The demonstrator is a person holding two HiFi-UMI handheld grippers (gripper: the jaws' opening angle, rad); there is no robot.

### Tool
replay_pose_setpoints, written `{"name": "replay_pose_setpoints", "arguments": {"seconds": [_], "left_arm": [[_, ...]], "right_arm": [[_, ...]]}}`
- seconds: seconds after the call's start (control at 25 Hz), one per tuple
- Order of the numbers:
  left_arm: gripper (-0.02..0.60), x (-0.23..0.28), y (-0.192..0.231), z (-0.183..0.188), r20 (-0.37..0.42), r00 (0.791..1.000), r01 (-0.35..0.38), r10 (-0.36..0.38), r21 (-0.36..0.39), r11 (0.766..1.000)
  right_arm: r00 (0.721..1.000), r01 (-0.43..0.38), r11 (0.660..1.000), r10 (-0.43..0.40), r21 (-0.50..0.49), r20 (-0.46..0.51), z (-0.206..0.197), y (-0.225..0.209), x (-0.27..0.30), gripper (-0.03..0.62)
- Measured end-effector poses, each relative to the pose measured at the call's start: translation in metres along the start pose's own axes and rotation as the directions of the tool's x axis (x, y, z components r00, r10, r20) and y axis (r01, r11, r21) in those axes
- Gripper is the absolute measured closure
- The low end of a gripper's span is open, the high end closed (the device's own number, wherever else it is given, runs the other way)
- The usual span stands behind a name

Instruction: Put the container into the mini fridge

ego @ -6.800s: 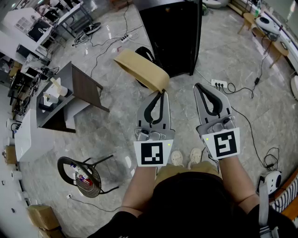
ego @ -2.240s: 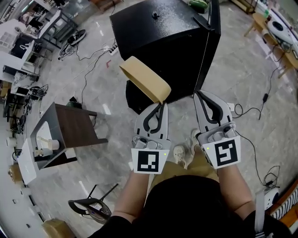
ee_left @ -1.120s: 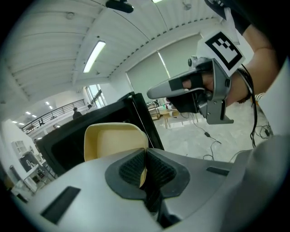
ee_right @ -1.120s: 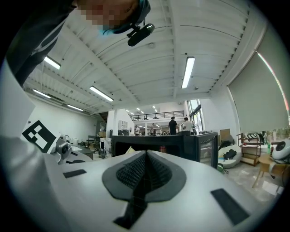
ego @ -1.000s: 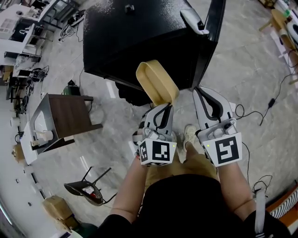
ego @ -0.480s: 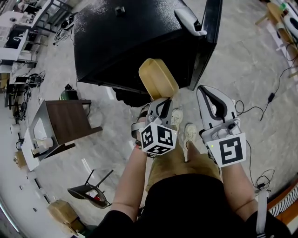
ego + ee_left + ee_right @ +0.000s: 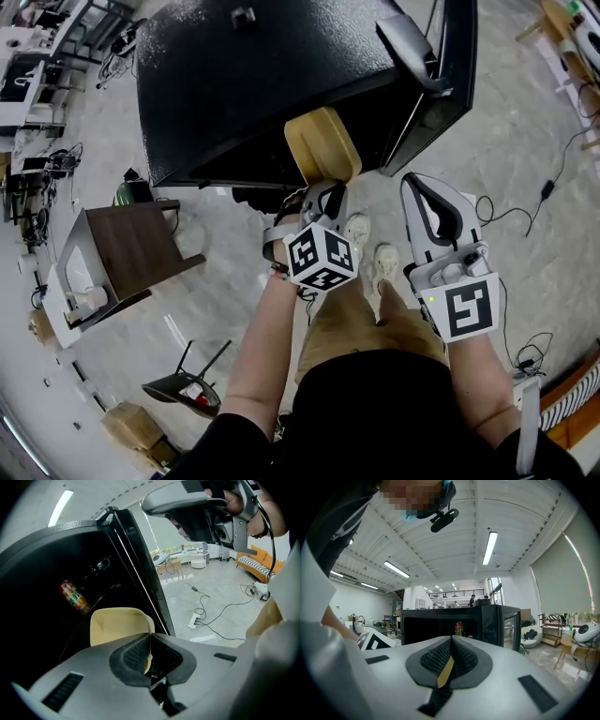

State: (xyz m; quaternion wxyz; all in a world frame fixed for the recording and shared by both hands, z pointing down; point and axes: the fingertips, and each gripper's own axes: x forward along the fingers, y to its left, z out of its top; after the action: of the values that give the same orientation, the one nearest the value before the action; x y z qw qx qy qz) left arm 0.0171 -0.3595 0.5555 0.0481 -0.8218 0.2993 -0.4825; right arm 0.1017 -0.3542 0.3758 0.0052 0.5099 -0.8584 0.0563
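Grey marbled tile floor [image 7: 544,159] across frame right. Black boxy mini fridge [image 7: 253,84], glossy speckled top, upper centre; its door [image 7: 450,84] swung open at upper right. Dark wood side table [image 7: 131,248] at left. Tan container [image 7: 322,145], smooth, rounded corners, at fridge's open front, centre. Your left gripper [image 7: 326,190] pinches its rim. Your right gripper [image 7: 424,192] pressed together, right of centre. Red-labelled bottle [image 7: 72,596] inside fridge, beyond container.

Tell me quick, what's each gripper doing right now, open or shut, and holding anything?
Left gripper: shut on the container, gripping its rim.
Right gripper: shut, holding nothing.
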Motion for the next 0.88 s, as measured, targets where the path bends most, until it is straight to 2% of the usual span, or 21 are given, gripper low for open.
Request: {"name": "replay_pose_setpoints", "arguments": {"seconds": [0.56, 0.88], "left_arm": [[0.554, 0.072, 0.035, -0.015, -0.049, 0.996, 0.074, -0.068, 0.13, 0.989], [0.554, 0.104, 0.047, -0.015, -0.065, 0.995, 0.082, -0.072, 0.171, 0.982]], "right_arm": [[0.995, 0.084, 0.996, -0.083, 0.024, -0.055, -0.024, -0.016, 0.037, 0.557], [0.987, 0.141, 0.989, -0.138, 0.033, -0.081, -0.035, -0.031, 0.04, 0.557]]}}
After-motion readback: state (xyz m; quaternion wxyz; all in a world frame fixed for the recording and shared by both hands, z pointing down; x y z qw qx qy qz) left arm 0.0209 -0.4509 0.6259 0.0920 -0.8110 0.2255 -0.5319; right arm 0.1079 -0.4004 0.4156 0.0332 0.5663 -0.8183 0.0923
